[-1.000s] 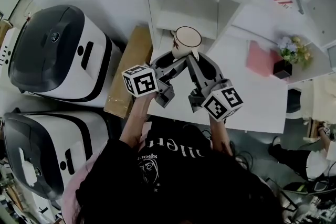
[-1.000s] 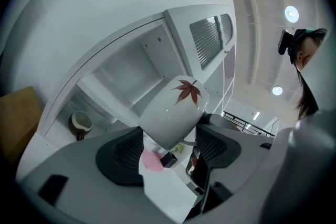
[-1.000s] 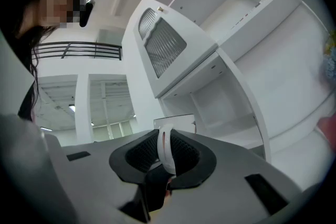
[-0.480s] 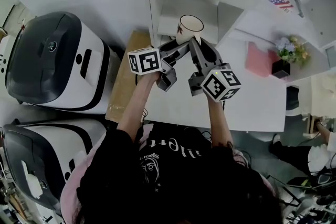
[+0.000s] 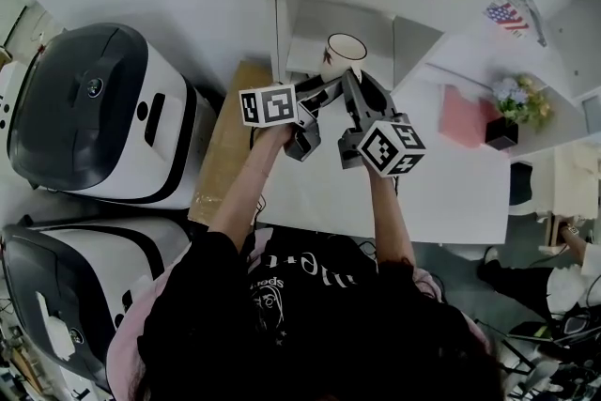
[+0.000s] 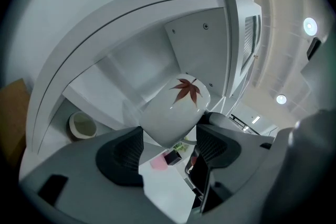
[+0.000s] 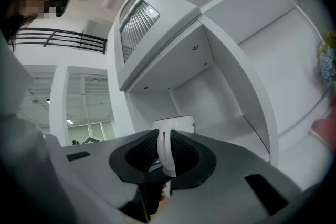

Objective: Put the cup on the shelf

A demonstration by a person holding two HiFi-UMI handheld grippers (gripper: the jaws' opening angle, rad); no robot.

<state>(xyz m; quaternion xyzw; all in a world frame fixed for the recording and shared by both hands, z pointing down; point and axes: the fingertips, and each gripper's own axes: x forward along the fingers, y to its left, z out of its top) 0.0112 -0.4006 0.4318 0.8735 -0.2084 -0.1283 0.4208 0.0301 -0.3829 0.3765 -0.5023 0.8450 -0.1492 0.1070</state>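
A white cup (image 5: 344, 52) with a red maple leaf (image 6: 185, 90) hangs in the air in front of the lower compartment of the white shelf (image 5: 302, 40). Both grippers hold it. My left gripper (image 5: 322, 85) is shut on the cup's lower body (image 6: 173, 113), one pad on each side. My right gripper (image 5: 351, 82) is shut on the cup's thin handle (image 7: 165, 150), with the cup's rim (image 7: 174, 123) showing just beyond the pads. In the right gripper view the open compartment (image 7: 210, 97) lies straight behind the cup. Both marker cubes show in the head view.
A small pale bowl (image 6: 82, 125) stands low at the shelf's left. The white desk (image 5: 441, 188) carries a pink item (image 5: 462, 113) and a flower pot (image 5: 513, 103). Two white-and-dark machines (image 5: 99, 108) (image 5: 75, 286) and a cardboard box (image 5: 227, 141) stand at the left.
Both grippers have carried the cup farther from the person, toward the shelf's lower compartment. Both grips are unchanged.
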